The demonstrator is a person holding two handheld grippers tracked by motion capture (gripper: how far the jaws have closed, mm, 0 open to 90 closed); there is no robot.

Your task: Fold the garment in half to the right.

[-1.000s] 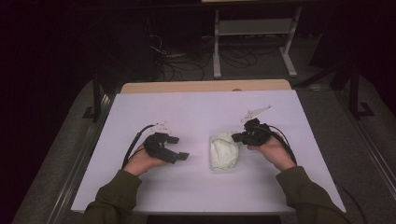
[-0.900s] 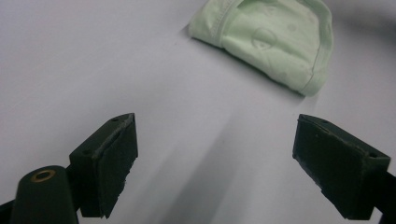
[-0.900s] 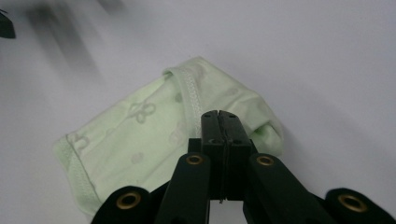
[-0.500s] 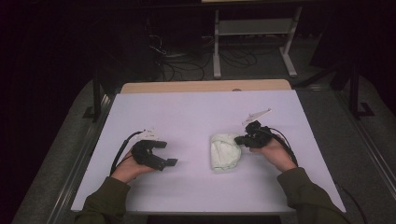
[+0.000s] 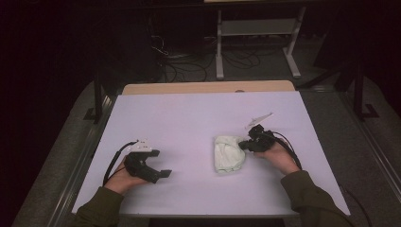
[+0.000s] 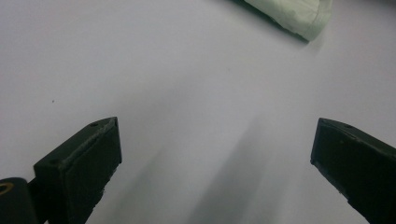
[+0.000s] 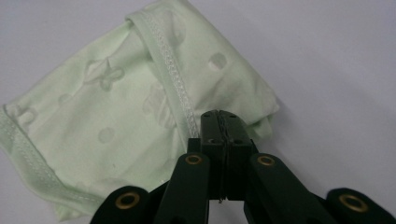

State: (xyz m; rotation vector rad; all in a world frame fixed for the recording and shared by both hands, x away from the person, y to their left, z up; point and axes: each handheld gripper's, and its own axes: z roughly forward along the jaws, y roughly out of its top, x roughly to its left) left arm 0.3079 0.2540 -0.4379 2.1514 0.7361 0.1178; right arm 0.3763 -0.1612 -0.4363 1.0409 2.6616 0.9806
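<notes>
High view: left gripper [image 5: 158, 174] sits near the counter's [image 5: 198, 118] near-left corner, held low over the surface in the person's left hand [image 5: 124, 178]. Its jaws have just been opening and now stand wide apart with nothing between them; left gripper view shows bare counter between the two black pads [image 6: 88, 163] and a corner of the pale green cloth [image 6: 299, 16] well beyond them. Right hand [image 5: 279, 158] comes in from the near-right edge with the right gripper [image 5: 242, 145], jaws pressed together. Right gripper view: closed tips [image 7: 219, 128] rest at the cloth's [image 7: 116, 135] folded edge; whether fabric is pinched between them cannot be told. Cloth [image 5: 228, 153] lies bunched right of the counter's centre, touching the right gripper, well apart from the left gripper.
</notes>
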